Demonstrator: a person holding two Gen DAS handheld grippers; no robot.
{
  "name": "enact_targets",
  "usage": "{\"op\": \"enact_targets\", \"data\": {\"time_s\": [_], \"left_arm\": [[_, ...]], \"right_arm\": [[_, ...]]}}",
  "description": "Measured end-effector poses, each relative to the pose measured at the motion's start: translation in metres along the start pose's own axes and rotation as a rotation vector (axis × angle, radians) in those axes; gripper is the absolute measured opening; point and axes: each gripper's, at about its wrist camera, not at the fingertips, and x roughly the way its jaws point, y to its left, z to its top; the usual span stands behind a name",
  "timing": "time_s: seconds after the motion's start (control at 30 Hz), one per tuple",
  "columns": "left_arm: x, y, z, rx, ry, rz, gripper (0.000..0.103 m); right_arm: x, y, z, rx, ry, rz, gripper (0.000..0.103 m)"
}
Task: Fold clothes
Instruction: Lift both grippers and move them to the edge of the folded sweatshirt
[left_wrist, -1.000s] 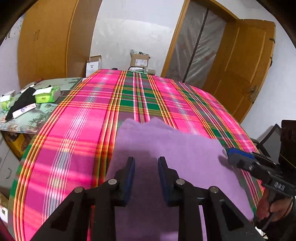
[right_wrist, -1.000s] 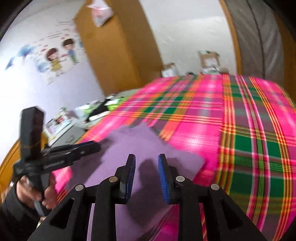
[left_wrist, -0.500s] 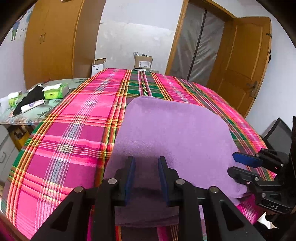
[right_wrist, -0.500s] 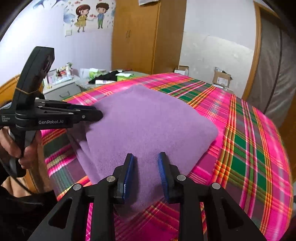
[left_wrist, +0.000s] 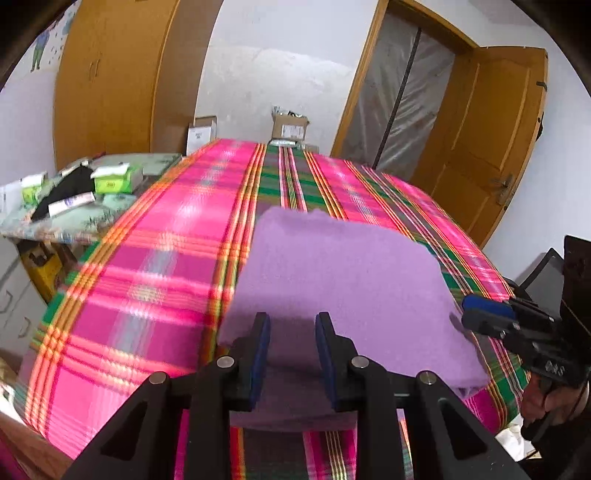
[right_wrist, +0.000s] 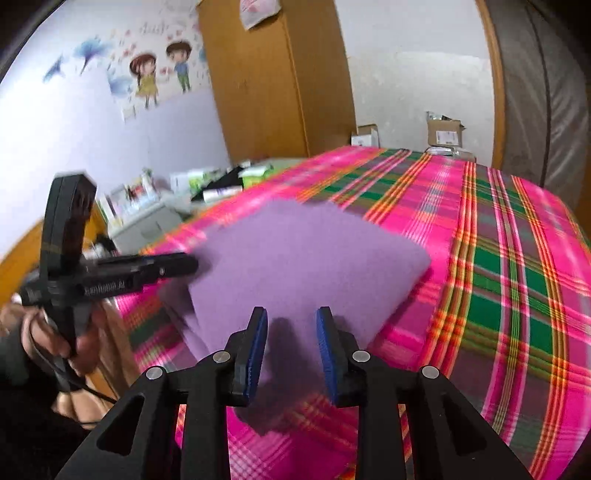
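White walls, a wooden wardrobe (left_wrist: 110, 81) and an open door (left_wrist: 491, 140) are surrounding a bed whose pink plaid cover (left_wrist: 155, 266) is carrying a folded purple cloth (left_wrist: 332, 280) near its front edge, while the left gripper (left_wrist: 291, 350) and right gripper (right_wrist: 291, 347) are hovering over it, both spread and grasping nothing.
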Motion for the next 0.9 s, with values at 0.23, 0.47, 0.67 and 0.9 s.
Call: {"op": "enact_targets", "data": {"time_s": [0.23, 0.47, 0.67, 0.9], "left_arm": [[0.017, 0.009, -0.005, -0.016, 0.049, 0.018, 0.026], [0.016, 0.001, 0.016, 0.005, 0.036, 0.007, 0.026], [0.044, 0.000, 0.027, 0.028, 0.090, 0.035, 0.026], [0.040, 0.003, 0.021, 0.011, 0.090, 0.013, 0.026]], "right_arm": [[0.028, -0.031, 0.002, 0.100, 0.072, -0.045, 0.028], [0.022, -0.029, 0.030, 0.085, 0.009, -0.037, 0.026], [0.057, -0.039, 0.053, 0.090, 0.051, -0.061, 0.024], [0.068, -0.050, 0.047, 0.106, 0.078, -0.052, 0.022]]}}
